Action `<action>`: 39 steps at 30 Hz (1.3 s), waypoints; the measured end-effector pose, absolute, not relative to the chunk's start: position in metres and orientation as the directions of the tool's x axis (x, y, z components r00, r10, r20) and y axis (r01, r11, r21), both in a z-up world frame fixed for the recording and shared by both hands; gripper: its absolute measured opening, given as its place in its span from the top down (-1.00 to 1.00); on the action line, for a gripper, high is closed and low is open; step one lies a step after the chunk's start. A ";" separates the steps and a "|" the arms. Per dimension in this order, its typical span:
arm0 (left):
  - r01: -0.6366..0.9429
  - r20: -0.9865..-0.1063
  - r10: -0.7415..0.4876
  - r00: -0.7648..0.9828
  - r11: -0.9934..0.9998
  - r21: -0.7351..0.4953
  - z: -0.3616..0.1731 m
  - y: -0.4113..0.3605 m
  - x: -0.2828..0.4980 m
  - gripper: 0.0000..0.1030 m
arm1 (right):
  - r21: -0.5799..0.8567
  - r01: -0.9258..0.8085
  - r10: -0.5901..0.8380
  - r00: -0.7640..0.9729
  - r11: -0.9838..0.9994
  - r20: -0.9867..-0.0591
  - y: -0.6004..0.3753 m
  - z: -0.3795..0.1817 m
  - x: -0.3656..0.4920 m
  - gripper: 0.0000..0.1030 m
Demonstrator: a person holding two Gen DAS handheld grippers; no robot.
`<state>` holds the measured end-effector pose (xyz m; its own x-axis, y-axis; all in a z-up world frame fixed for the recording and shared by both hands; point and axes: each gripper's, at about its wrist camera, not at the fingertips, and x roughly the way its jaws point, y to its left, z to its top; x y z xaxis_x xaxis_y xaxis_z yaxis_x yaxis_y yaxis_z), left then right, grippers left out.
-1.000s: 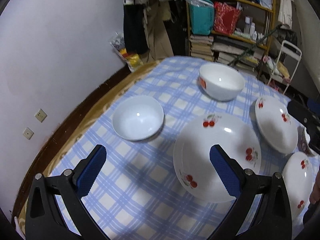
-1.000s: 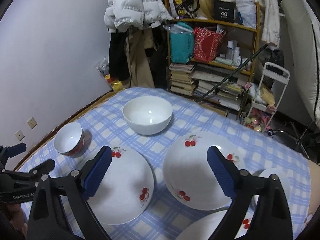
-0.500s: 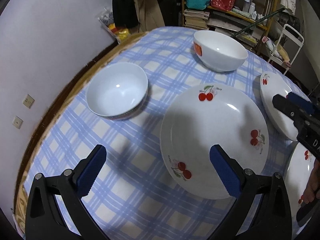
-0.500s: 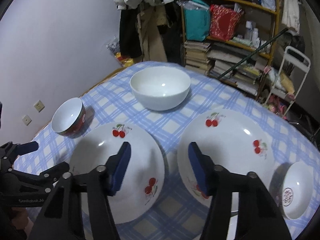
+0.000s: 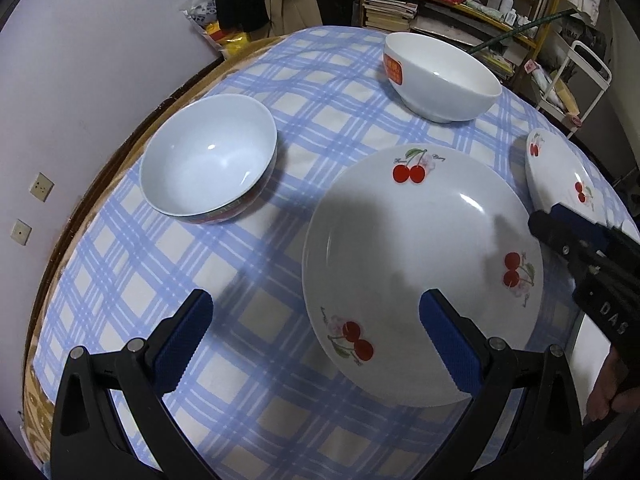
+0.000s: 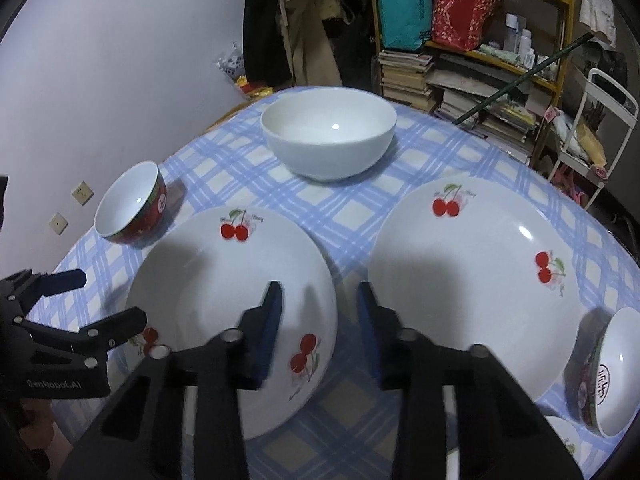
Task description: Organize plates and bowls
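Note:
A white cherry-printed plate (image 5: 420,248) (image 6: 224,280) lies on the blue checked tablecloth (image 5: 328,128). My left gripper (image 5: 316,300) (image 6: 114,296) hangs open just above the plate's left rim, one finger over the cloth and the other over the plate. My right gripper (image 6: 320,300) (image 5: 548,220) is closing, with the plate's right rim between its jaws and a gap still showing at both pads. A second cherry plate (image 6: 472,272) (image 5: 560,172) lies to the right. A large white bowl (image 6: 328,132) (image 5: 440,76) and a red-sided bowl (image 6: 132,208) (image 5: 208,160) stand behind.
A small patterned bowl (image 6: 612,368) sits at the right edge and part of another plate (image 6: 564,440) shows at the bottom right. The table's edge (image 5: 120,160) runs close along the wall on the left. Beyond the table stand a cluttered shelf (image 6: 480,40), hanging clothes and a white trolley (image 6: 600,120).
Both grippers have come down toward the table and tilted more steeply. The right jaws have narrowed from wide open to a small gap around the plate's rim. The left jaws stay wide.

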<state>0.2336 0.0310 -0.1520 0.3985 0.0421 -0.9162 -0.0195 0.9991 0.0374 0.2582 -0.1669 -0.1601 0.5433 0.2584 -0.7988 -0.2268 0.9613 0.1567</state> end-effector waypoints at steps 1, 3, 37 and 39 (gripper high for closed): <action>-0.019 -0.918 0.040 0.396 0.999 0.035 -0.153 0.031 0.234 -0.97 | 0.157 -0.229 0.260 0.538 0.961 -0.802 -0.166 -0.162 0.258 0.39; -0.018 -0.920 0.033 0.391 0.999 0.028 -0.154 0.032 0.235 -0.95 | 0.156 -0.231 0.259 0.531 0.960 -0.807 -0.165 -0.165 0.259 0.39; -0.049 -0.951 -0.111 0.288 0.990 -0.130 -0.188 0.049 0.260 0.60 | 0.137 -0.193 0.216 0.488 0.972 -0.846 -0.162 -0.186 0.274 0.79; -0.060 -0.948 -0.145 0.283 0.984 -0.168 -0.187 0.055 0.261 0.61 | 0.146 -0.186 0.220 0.485 0.972 -0.847 -0.161 -0.186 0.274 0.79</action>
